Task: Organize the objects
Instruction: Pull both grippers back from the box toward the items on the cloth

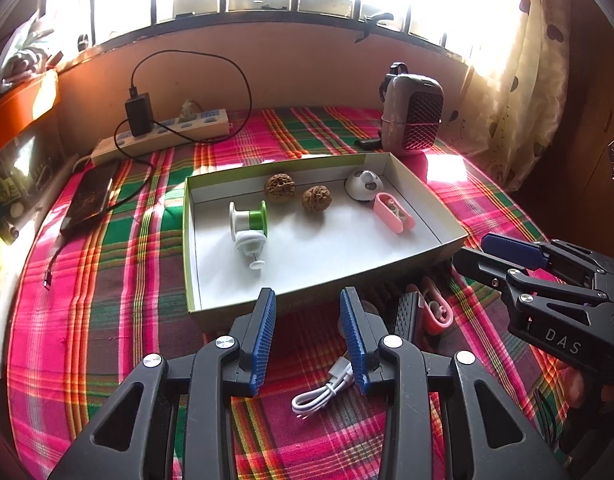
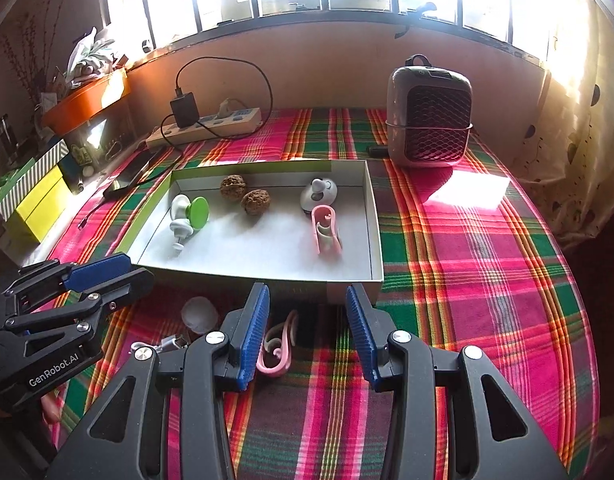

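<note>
Bench (image 2: 467,248), covered with a plaid cloth in pink, green and orange. Lying directly on it: shallow open box (image 2: 374,216), centre; grey fan heater (image 2: 429,116), far right, with a small dark item just beside its base; white power strip (image 2: 211,124), far left, a black adapter plugged in; dark phone (image 1: 89,196), left, on a cable; near edge, in front of the box: coiled white cable (image 1: 323,394), pink clip (image 2: 277,346), black ridged item (image 1: 407,314), pale round item (image 2: 199,314).

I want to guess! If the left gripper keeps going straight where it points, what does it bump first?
Probably the near wall of the box, dead ahead of the open left gripper. Depth is unclear; pointing downward, it might meet the cloth first.
</note>
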The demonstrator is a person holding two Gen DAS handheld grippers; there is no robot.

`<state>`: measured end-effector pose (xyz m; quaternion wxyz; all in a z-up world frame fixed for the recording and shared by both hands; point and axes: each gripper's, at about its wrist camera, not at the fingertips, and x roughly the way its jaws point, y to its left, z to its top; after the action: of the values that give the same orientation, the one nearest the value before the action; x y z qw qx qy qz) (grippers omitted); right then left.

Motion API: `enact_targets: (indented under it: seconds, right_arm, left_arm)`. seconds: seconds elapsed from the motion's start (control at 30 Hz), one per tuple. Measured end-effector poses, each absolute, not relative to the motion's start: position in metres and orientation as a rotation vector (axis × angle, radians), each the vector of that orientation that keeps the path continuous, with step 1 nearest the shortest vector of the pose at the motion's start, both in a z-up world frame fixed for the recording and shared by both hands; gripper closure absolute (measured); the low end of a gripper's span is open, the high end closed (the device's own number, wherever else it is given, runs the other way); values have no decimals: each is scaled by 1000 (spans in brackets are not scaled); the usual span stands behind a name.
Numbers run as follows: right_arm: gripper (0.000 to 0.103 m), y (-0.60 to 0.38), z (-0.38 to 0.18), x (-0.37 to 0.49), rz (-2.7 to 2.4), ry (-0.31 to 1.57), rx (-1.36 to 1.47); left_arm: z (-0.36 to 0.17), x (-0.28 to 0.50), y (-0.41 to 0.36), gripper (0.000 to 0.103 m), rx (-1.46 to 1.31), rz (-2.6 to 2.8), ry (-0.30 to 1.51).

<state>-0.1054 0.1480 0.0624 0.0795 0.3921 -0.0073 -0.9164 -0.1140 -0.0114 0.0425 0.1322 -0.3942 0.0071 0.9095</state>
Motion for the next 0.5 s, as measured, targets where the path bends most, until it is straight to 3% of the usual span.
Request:
enact_targets:
  seconds: [0.5]
  right_arm:
    - [61, 154, 49, -78, -2743, -26, 1217]
  left_arm:
    - [19, -89, -36, 71, -1205, 2582, -35]
